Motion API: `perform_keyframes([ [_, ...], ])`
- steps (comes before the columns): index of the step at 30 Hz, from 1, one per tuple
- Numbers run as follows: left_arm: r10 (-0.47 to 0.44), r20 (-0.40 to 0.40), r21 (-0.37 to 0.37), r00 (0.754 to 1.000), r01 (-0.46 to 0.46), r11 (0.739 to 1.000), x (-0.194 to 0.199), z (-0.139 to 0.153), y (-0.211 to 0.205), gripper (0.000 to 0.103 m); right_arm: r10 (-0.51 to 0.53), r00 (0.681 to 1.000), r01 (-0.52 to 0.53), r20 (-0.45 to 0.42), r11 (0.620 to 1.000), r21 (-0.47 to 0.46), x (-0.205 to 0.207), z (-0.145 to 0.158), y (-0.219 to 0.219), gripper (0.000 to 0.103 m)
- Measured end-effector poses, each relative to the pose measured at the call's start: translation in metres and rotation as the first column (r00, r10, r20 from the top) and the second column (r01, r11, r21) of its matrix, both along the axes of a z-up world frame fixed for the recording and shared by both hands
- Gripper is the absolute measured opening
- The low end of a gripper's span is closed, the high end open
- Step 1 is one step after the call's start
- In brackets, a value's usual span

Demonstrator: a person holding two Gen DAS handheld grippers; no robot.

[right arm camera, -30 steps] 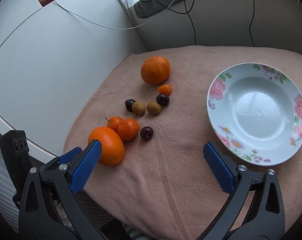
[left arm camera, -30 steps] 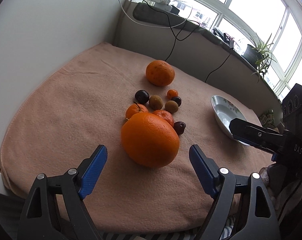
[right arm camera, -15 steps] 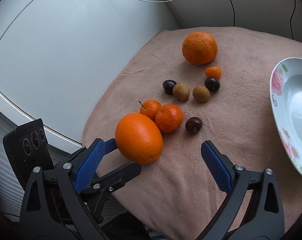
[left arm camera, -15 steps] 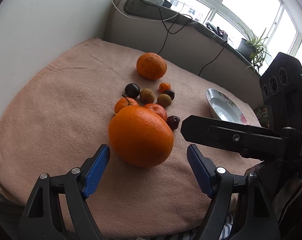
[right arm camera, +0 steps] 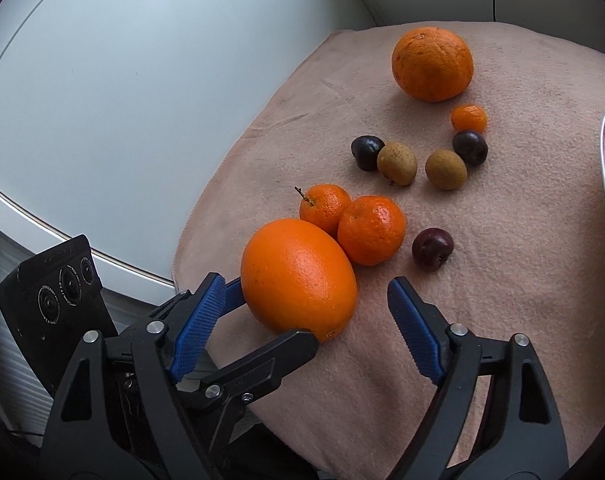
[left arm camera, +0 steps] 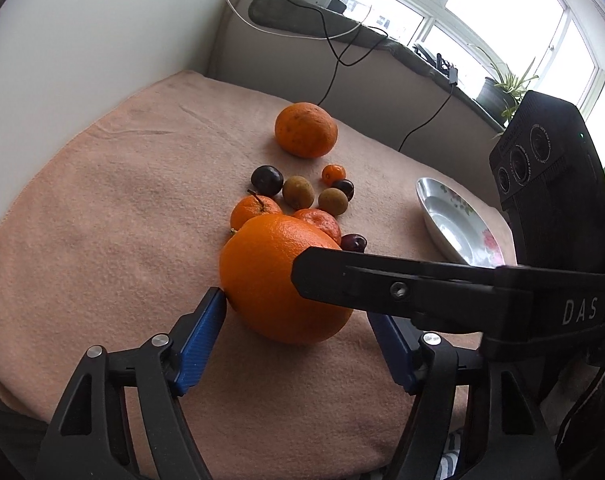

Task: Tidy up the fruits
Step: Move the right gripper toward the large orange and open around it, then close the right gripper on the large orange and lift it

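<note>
On the tabletop, over a pink cloth (left arm camera: 122,220), a white plate (left arm camera: 450,224) with printed flowers at the rim stands at the right edge of the fruit spread. Its visible inner surface is bare glaze; every fruit noted lies on the cloth outside it.

Item under handling: large orange (left arm camera: 278,272), resting on the cloth at the near end of the group, touching the two tangerines (left arm camera: 254,210) behind it. The left gripper (left arm camera: 296,308) straddles this orange. Its jaws have just been closing with the orange between them. One blue pad touches the orange's side; beside the other pad a thin strip of cloth shows, so the grip is not complete. The right gripper (right arm camera: 306,282) has also just been closing its jaws, and they stand wide, one pad tip on either side of the same orange, neither touching it. One of its fingers crosses in front of the orange as seen from the left wrist.

Further back: a second orange (left arm camera: 306,130), two brown fruits (left arm camera: 298,191), three dark fruits (left arm camera: 266,180) and one tiny orange fruit (left arm camera: 333,173), all well apart from both grippers.

Legible writing: "DAS" in pale letters on the right gripper's body. Small lettering on its camera block (left arm camera: 550,176) cannot be read.
</note>
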State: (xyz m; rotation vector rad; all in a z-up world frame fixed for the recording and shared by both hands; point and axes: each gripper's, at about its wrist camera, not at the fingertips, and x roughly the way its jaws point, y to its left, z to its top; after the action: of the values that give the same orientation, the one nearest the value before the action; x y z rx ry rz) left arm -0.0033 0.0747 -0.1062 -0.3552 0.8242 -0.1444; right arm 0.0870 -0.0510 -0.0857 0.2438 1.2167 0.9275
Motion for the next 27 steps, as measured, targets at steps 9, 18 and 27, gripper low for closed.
perform_keyframes([
  [9,-0.003,-0.015,-0.004,1.0,0.003,1.0,0.0041,-0.0071,0.0028,0.071,0.023,0.999,-0.023,-0.029,1.0,-0.001,0.0015,-0.0073,0.0076,0.069],
  [18,-0.002,-0.009,0.016,1.0,0.002,1.0,0.0025,-0.0045,0.0007,0.071,0.02,1.0,-0.02,-0.021,1.0,-0.001,-0.0016,-0.0079,0.0047,0.068],
  [27,0.003,-0.001,0.027,1.0,-0.003,1.0,0.0008,-0.0008,-0.0056,0.07,0.012,1.0,-0.012,-0.006,1.0,0.0,-0.0043,-0.0041,0.0032,0.068],
])
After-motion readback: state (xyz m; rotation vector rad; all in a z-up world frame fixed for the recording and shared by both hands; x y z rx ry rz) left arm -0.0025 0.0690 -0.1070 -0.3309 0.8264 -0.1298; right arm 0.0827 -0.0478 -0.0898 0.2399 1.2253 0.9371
